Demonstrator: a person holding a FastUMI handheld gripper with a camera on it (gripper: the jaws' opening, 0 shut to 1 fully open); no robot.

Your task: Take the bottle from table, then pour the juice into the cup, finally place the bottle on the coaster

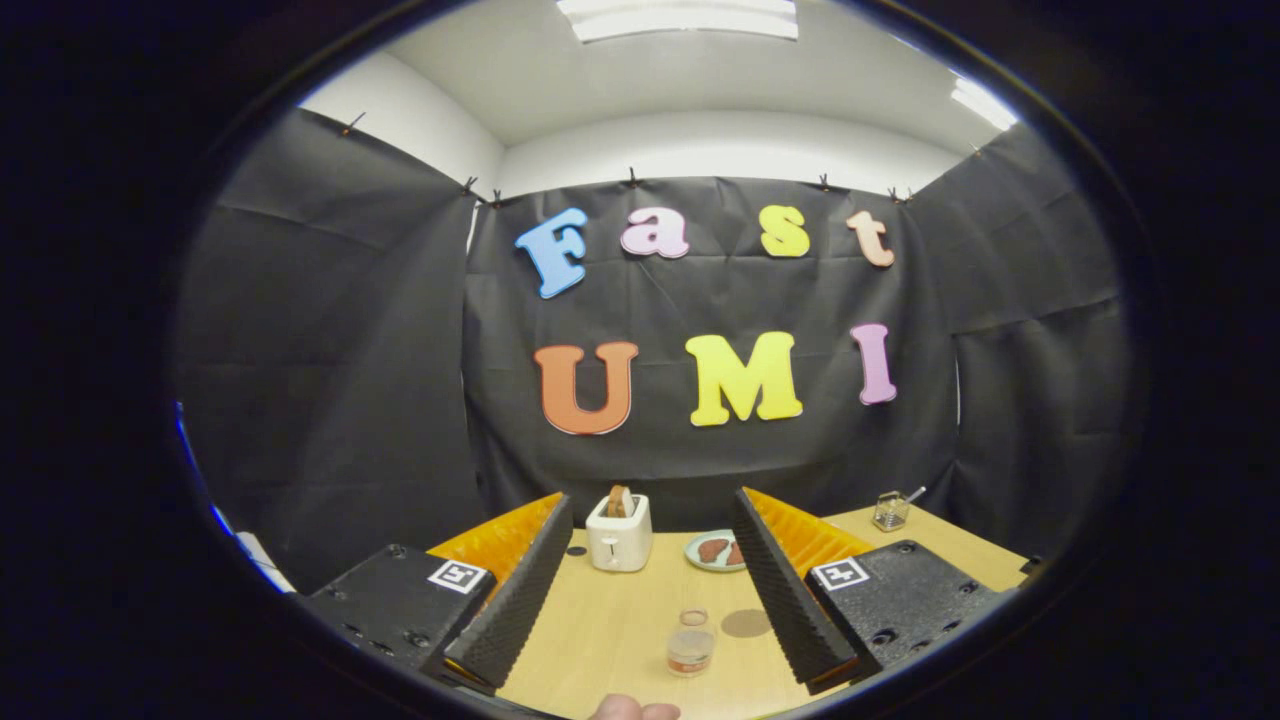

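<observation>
A small clear bottle (pixel 690 651) with reddish juice in its lower part stands on the wooden table (pixel 610 630), low between my two fingers. Just behind it is a small clear cup (pixel 693 617). A round brown coaster (pixel 746 623) lies flat to the right of the cup, close to the right finger. My gripper (pixel 653 497) is open, its fingers spread wide with nothing between them; it is held back from the bottle and above the table.
A white toaster (pixel 619 534) with a slice of bread in it stands at the back of the table. Beside it is a plate (pixel 715 550) of food, and far right a glass jar (pixel 889 511). A person's fingertip (pixel 630 709) shows at the near edge.
</observation>
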